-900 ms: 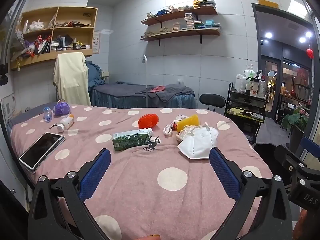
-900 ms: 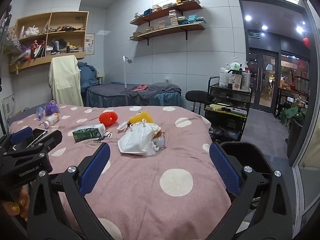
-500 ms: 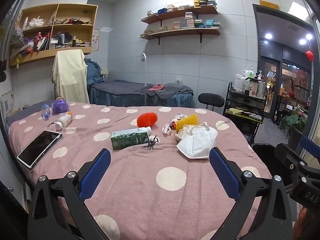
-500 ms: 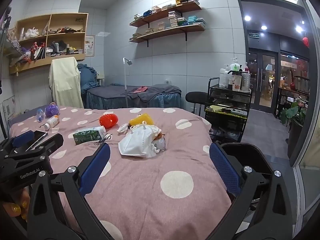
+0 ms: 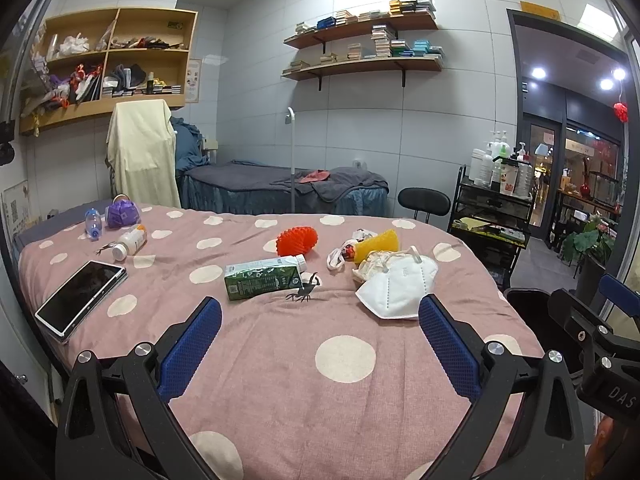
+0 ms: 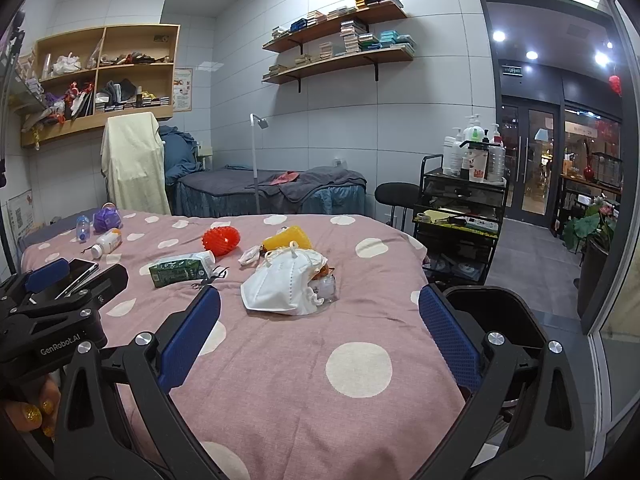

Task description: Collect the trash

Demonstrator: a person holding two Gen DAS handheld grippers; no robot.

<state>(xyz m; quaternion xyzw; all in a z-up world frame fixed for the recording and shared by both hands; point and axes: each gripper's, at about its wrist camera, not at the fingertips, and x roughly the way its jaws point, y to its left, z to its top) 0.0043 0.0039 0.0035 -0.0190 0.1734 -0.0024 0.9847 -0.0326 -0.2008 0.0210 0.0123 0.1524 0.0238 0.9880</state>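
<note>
A pink polka-dot bed (image 5: pixel 344 360) holds scattered items. A green milk carton (image 5: pixel 262 278) lies at the middle, with a small black scorpion toy (image 5: pixel 304 290) beside it. A white face mask (image 5: pixel 400 284) lies on crumpled wrappers, and it also shows in the right wrist view (image 6: pixel 286 284). A red spiky ball (image 5: pixel 297 240) and a yellow object (image 5: pixel 378 242) lie behind. My left gripper (image 5: pixel 320 336) is open and empty, short of the carton. My right gripper (image 6: pixel 320 332) is open and empty, short of the mask. A black bin (image 6: pixel 500 312) stands at the bed's right edge.
A tablet (image 5: pixel 82 298), a white pill bottle (image 5: pixel 130 242), a small clear bottle (image 5: pixel 93 222) and a purple item (image 5: pixel 122 214) lie at the bed's left. A black trolley (image 6: pixel 460 216) with bottles and a stool (image 6: pixel 396 194) stand to the right. A grey bed stands behind.
Both grippers have drifted back and up slightly, so the objects sit a little farther off. Both stay open and empty. Nothing on the bed has moved.
</note>
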